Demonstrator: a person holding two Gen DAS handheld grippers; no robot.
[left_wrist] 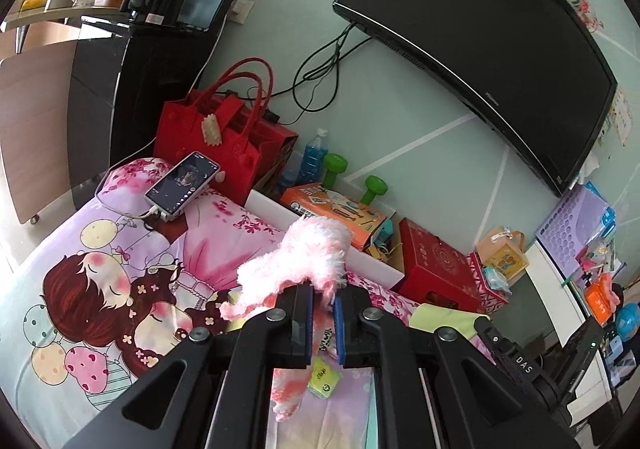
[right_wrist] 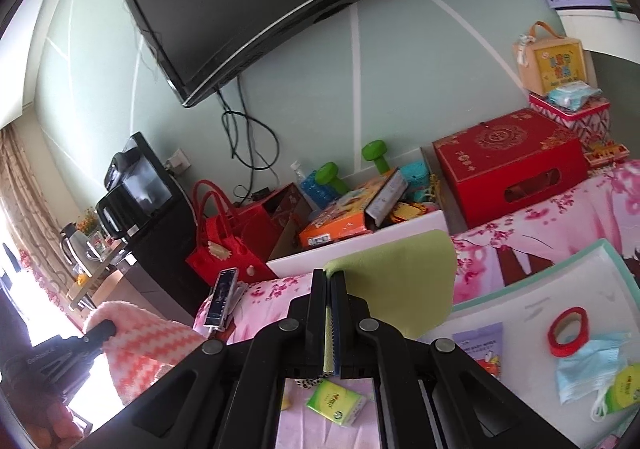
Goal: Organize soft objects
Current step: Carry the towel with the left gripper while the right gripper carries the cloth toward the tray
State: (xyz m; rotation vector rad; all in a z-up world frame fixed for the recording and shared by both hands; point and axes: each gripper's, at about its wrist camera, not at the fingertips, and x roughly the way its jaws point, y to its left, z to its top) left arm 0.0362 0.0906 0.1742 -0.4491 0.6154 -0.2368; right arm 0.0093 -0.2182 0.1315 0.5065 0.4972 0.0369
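Blue-padded fingers of my left gripper [left_wrist: 323,299] stand nearly together, pinching a fluffy pink towel [left_wrist: 298,259] that bunches above the tips and trails down between them. Below that grip, on the cartoon bedsheet [left_wrist: 100,289], lies a green tissue packet [left_wrist: 323,376]. Ahead and to the left, a phone [left_wrist: 182,181] rests on a floral pillow [left_wrist: 132,173], with a red tote bag [left_wrist: 208,137] just beyond it. Further ahead, an orange box [left_wrist: 340,211] and green dumbbells [left_wrist: 354,177] sit against the wall, under the television [left_wrist: 480,33].

My right gripper [right_wrist: 330,279] is clamped on a light green cloth [right_wrist: 400,281], the fabric held flat between the pads and hanging off to the right of the tips. Beneath the fingers lies the same kind of green tissue packet [right_wrist: 336,403]. To the right sits a white tray [right_wrist: 520,301] holding a roll of red tape [right_wrist: 568,331] and a blue face mask [right_wrist: 586,369]. Beyond it stands a red gift box [right_wrist: 508,165]. Far to the left, my left gripper shows with the pink towel draped from it.
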